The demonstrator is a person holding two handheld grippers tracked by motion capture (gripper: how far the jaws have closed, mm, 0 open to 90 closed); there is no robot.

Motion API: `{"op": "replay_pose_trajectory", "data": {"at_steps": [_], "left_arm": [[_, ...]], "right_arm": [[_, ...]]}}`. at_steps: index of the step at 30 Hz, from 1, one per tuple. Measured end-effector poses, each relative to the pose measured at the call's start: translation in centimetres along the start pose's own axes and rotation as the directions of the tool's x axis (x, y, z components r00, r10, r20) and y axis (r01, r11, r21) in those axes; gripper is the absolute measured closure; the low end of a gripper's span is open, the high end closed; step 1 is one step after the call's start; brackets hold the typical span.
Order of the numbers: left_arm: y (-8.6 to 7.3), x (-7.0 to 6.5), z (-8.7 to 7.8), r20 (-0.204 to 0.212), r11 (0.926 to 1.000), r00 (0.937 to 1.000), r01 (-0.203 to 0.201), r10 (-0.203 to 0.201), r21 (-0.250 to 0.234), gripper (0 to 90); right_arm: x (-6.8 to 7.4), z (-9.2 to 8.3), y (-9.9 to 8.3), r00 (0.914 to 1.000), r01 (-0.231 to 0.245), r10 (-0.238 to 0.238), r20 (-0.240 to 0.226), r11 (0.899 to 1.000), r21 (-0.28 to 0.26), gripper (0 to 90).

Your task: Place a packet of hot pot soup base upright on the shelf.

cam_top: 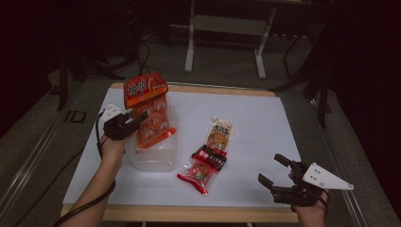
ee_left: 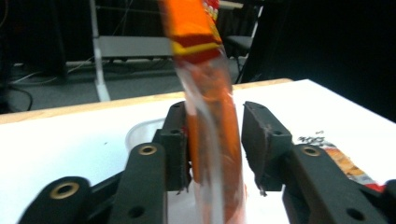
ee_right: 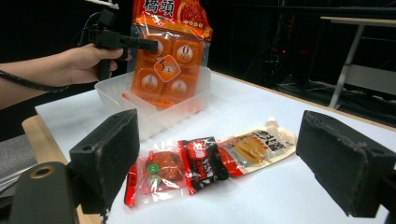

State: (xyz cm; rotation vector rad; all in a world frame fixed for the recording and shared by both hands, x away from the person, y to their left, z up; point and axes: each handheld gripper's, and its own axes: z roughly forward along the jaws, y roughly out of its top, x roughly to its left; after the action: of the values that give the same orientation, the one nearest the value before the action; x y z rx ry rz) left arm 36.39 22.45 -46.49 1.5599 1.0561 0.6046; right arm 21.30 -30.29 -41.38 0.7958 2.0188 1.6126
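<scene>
White table (cam_top: 265,118) | orange packet (cam_top: 150,116) upright between left tool (cam_top: 137,120) jaws, spread, one touching

A glossy orange plastic snack bag (cam_top: 148,109) with a clear film front stands in a translucent plastic tub (cam_top: 156,158) on a matt white sheet (cam_top: 265,123) laid over a pale wooden table (cam_top: 198,213). Near it lie shiny plastic sachets (cam_top: 209,158). The right gripper (cam_top: 280,178) has matt black, rough-faced pads (ee_right: 343,158).

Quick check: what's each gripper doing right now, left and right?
Left gripper: jaws part open around the orange snack bag, one pad touching, the other apart.
Right gripper: open, empty.
</scene>
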Motion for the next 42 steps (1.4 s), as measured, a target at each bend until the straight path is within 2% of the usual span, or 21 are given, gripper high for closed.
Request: {"op": "replay_pose_trajectory", "data": {"at_steps": [2, 4, 5, 9, 13, 15, 17, 19, 21, 23, 25, 28, 34, 37, 42], "left_arm": [[-0.1, 0.2, -0.1, 0.0, 0.9993, 0.9994, 0.036, -0.036, 0.01, 54.5], [-0.3, 0.4, -0.2, -0.011, 0.9993, 0.9993, 0.035, -0.035, 0.014, 51.9], [-0.4, 0.4, -0.2, 0.001, 0.9991, 0.9992, 0.04, -0.04, 0.01, 49.2], [-0.4, 0.1, -0.4, -0.015, 0.9998, 0.9998, 0.014, -0.014, 0.014, 42.4], [-0.2, -0.2, -0.8, -0.034, 0.9998, 0.9992, 0.02, -0.02, -0.005, 34.0], [0.0, -0.2, -1.0, -0.041, 0.9997, 0.999, 0.019, -0.02, -0.013, 25.6], [0.2, -0.3, -1.2, -0.032, 0.9989, 0.9985, 0.043, -0.043, -0.019, 17.3], [0.4, -0.3, -1.4, -0.024, 0.9983, 0.9984, 0.051, -0.052, -0.029, 14.2], [0.6, -0.5, -1.6, -0.03, 0.9986, 0.9983, 0.05, -0.05, -0.02, 10.0], [0.8, -0.7, -1.8, -0.012, 0.9986, 0.9988, 0.048, -0.048, -0.02, 9.3], [0.9, -0.9, -2.1, -0.012, 0.999, 0.9992, 0.039, -0.039, -0.024, 8.5], [1.2, -1.2, -2.7, -0.03, 0.9989, 0.9988, 0.038, -0.039, -0.027, 1.8], [1.6, -1.9, -4.3, -0.051, 0.9991, 0.9983, 0.025, -0.026, -0.035, 1.4], [1.5, -2.1, -5.0, -0.044, 0.9985, 0.9987, 0.025, -0.027, -0.048, 1.4], [1.6, -2.8, -6.3, -0.04, 0.9985, 0.9992, -0.01, 0.007, -0.054, 1.4]], "right_arm": [[0.0, 0.0, 0.0, 1.0, 0.002, -0.002, 0.0, 1.0, 0.003, 13.3], [0.0, 0.0, -0.1, 1.0, -0.001, 0.001, 0.0, 1.0, 0.005, 13.3], [-0.1, 0.0, -0.1, 1.0, -0.001, 0.001, 0.0, 1.0, 0.003, 13.3], [0.0, 0.1, -0.1, 1.0, -0.001, 0.001, 0.001, 1.0, 0.004, 13.3], [0.0, 0.1, -0.1, 1.0, -0.001, 0.001, 0.002, 1.0, 0.005, 13.3], [0.0, 0.0, -0.1, 1.0, -0.002, 0.002, 0.001, 1.0, 0.005, 13.3], [0.0, 0.0, 0.0, 1.0, 0.0, 0.0, 0.001, 1.0, 0.003, 13.3], [0.0, 0.1, 0.0, 1.0, -0.001, 0.001, 0.0, 1.0, 0.003, 13.3], [0.0, 0.1, 0.0, 1.0, 0.0, 0.0, 0.001, 1.0, 0.004, 13.3], [0.0, 0.1, 0.0, 1.0, -0.001, 0.001, 0.001, 1.0, 0.005, 13.3], [-0.1, 0.1, 0.0, 1.0, -0.003, 0.003, 0.002, 1.0, 0.005, 13.3], [-0.1, 0.1, 0.0, 1.0, -0.006, 0.006, 0.002, 1.0, 0.005, 13.3], [-0.1, 0.1, -0.1, 0.9999, -0.01, 0.01, 0.005, 1.0, 0.005, 13.3], [-0.2, 0.1, -0.1, 0.9999, -0.011, 0.011, 0.006, 1.0, 0.004, 13.3], [-0.2, 0.3, -0.2, 0.9999, -0.014, 0.014, 0.009, 1.0, 0.011, 13.4]]}}
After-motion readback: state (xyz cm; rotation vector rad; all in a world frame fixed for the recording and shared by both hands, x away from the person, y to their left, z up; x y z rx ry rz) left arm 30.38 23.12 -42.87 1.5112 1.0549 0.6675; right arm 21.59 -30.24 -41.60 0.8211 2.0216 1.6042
